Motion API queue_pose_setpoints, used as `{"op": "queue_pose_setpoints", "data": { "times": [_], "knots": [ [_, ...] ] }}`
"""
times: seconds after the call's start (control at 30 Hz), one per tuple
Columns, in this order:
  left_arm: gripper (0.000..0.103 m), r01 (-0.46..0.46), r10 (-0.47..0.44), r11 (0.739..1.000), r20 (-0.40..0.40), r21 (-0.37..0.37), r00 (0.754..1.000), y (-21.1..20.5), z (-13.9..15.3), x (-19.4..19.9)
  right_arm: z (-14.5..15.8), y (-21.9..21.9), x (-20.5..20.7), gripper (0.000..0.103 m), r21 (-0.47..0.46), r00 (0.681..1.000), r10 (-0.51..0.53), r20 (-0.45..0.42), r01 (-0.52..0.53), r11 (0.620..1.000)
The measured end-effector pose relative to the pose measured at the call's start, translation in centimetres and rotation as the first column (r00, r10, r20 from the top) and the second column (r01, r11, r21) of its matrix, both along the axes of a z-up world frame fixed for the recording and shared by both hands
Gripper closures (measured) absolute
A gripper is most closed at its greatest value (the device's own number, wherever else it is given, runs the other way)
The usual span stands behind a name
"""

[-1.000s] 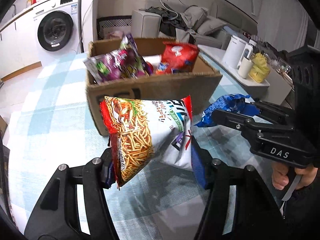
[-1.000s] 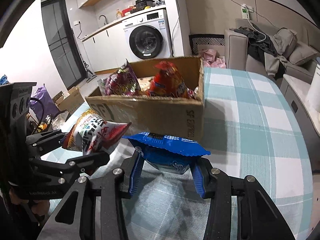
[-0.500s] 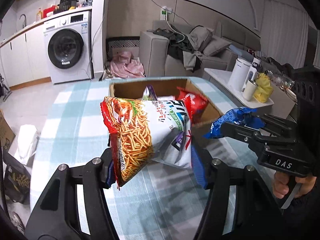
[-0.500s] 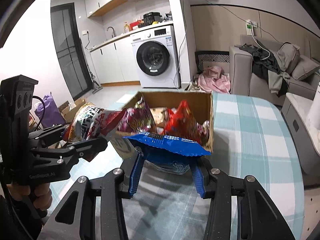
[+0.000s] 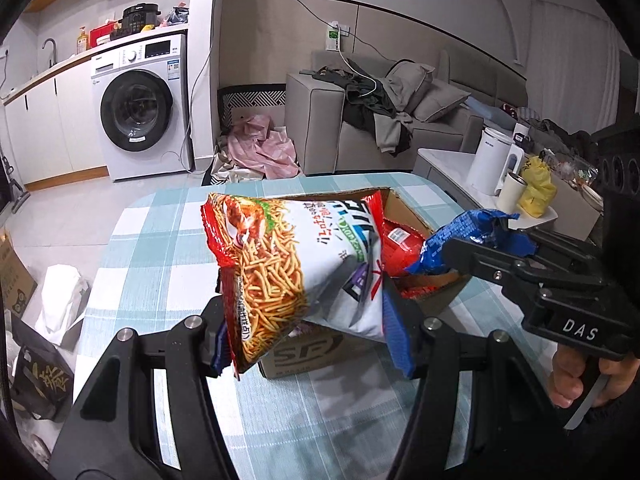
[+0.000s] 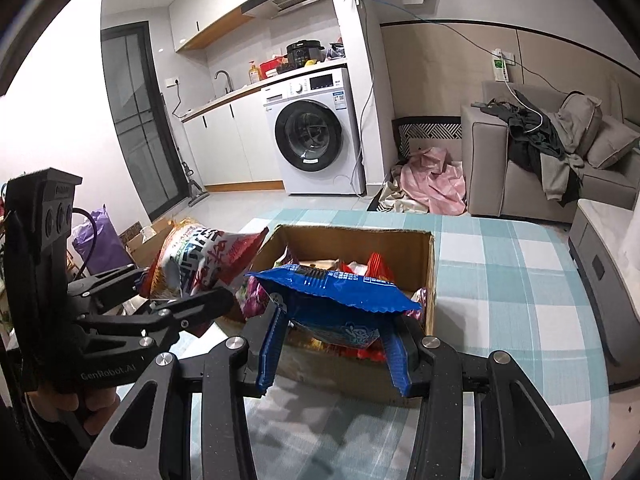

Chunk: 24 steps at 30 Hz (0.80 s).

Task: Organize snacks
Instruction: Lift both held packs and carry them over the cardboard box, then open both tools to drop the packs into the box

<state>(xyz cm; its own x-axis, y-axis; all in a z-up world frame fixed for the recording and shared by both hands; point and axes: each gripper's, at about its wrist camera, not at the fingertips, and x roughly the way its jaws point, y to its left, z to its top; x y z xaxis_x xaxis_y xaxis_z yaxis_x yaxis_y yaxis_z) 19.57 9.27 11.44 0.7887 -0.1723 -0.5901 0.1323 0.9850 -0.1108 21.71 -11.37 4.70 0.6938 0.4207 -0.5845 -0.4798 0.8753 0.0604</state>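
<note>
Pinching a noodle bag (image 5: 296, 268) between its fingers, the left gripper (image 5: 312, 344) holds it in the air above the box (image 6: 430, 276) on the checked table (image 6: 516, 280). The right gripper (image 6: 332, 356) grips a blue bag (image 6: 332, 290) over the box, which holds more snacks (image 6: 374, 266).

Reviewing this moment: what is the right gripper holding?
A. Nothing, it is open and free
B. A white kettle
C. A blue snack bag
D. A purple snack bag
C: in the right wrist view the right gripper is closed on a blue snack bag held above the cardboard box, while the left gripper carries the red and white noodle snack bag.
</note>
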Motion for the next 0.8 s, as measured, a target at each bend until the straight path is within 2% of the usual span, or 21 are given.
{"op": "queue_pose_setpoints", "data": {
  "times": [0.3, 0.8],
  "knots": [
    [0.045, -0.007, 0.007, 1.000, -0.015, 0.000, 1.000, -0.3, -0.5, 3.8, 0.5, 0.1, 2.1, 0.058, 0.018, 1.000, -0.025, 0.003, 0.025, 1.000],
    [0.045, -0.022, 0.023, 1.000, -0.036, 0.006, 0.999, -0.8, -3.7, 8.5, 0.0, -1.4, 5.2, 0.058, 0.069, 0.994, -0.113, 0.004, 0.112, 0.991]
  ]
}}
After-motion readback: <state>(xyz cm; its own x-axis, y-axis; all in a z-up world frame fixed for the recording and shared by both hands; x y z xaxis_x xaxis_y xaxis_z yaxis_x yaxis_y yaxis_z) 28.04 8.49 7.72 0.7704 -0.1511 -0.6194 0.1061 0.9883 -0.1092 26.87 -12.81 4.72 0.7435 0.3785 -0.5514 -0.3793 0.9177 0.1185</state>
